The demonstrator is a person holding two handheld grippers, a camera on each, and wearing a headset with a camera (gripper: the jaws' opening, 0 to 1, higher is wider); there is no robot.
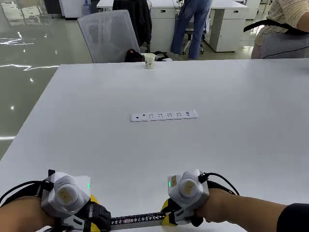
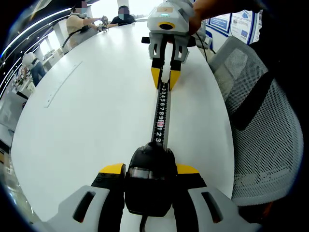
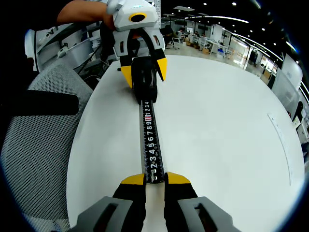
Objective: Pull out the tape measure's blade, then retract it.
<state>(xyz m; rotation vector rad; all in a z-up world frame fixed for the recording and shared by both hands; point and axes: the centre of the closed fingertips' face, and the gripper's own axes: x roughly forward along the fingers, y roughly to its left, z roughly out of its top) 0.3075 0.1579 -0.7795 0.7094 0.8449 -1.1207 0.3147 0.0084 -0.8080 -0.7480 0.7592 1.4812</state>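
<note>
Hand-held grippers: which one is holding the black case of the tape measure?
The left hand-held gripper: its jaws clamp the black case, while the right hand-held gripper only pinches the tip of the numbered blade.

Tape measure case [image 1: 102,216] mostly behind left hand-held gripper [image 1: 94,215], blade [image 1: 137,220] end seemingly inside right hand-held gripper [image 1: 166,215].

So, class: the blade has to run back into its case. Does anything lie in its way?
Nothing visible does. The blade runs straight over bare table from the right tongs, which pinch its tip, to the tape measure case held in the left tongs.
</note>
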